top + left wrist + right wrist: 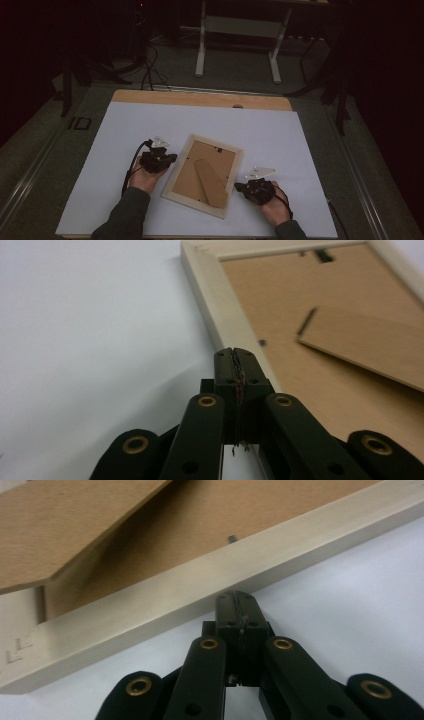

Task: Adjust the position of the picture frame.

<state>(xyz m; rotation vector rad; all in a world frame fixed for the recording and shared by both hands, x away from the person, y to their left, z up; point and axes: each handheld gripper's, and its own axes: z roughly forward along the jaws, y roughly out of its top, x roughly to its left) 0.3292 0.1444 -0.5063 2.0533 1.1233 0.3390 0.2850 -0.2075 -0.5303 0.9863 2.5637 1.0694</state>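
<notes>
Flanking the frame from both long sides, the two grippers sit at matching stations on the white sheet-covered table [125, 130]. The left black two-jaw gripper [167, 159] is at the frame's left long rail, jaws pressed flat together on nothing, tips right at the rail's outer face; contact can't be confirmed. Between the grippers lies the pale wooden picture frame [176, 170], face down, brown fibreboard back up, its brown fold-out stand [211, 182] lying on that back. The frame's long axis runs from the table's near edge toward the far edge, tipped to the right, and it lies nearer the near edge than the far one. The right black two-jaw gripper [240, 187] is at the frame's near right corner, jaws likewise closed and empty, just beside the rail. Both hands look equally near. Bare white surface lies open to the left, right and far side, so I judge there is room to slide or turn the frame.
</notes>
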